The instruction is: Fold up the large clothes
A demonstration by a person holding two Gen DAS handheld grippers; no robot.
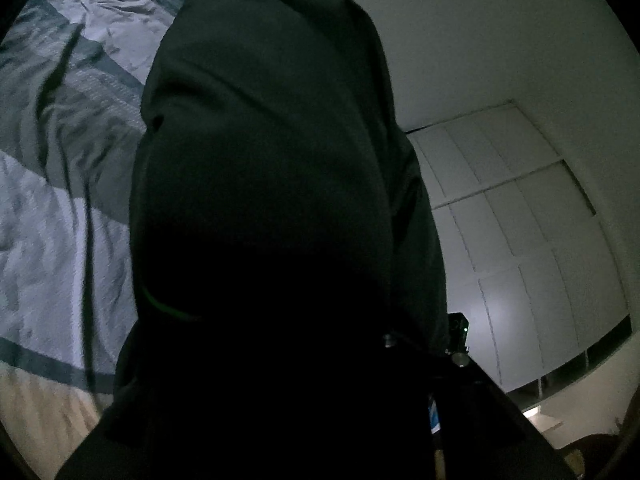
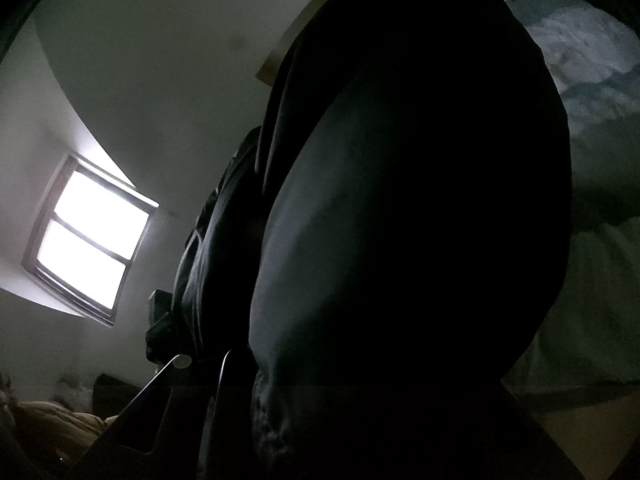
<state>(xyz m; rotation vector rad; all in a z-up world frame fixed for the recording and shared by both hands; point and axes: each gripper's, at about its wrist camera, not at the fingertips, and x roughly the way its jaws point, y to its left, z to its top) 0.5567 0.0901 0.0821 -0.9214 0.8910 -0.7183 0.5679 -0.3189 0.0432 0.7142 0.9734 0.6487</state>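
Left gripper (image 1: 420,364) and right gripper (image 2: 224,364): fingertips buried under dark garment (image 1: 272,128), so the jaws cannot be made out; cloth drapes directly over both, filling each wrist view. Garment hangs raised above the bedspread (image 1: 60,200), grey-and-white, rumpled. Beyond: white wardrobe doors (image 1: 520,216) in the left view, bright window (image 2: 92,232) in the right.

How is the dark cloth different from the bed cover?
The cloth is plain and very dark; the bed cover is pale with grey-blue bands. The cloth hangs up close, filling both views; the bed cover lies spread out below it. The cloth looks smooth; the bed cover is wrinkled. Both are soft fabric.
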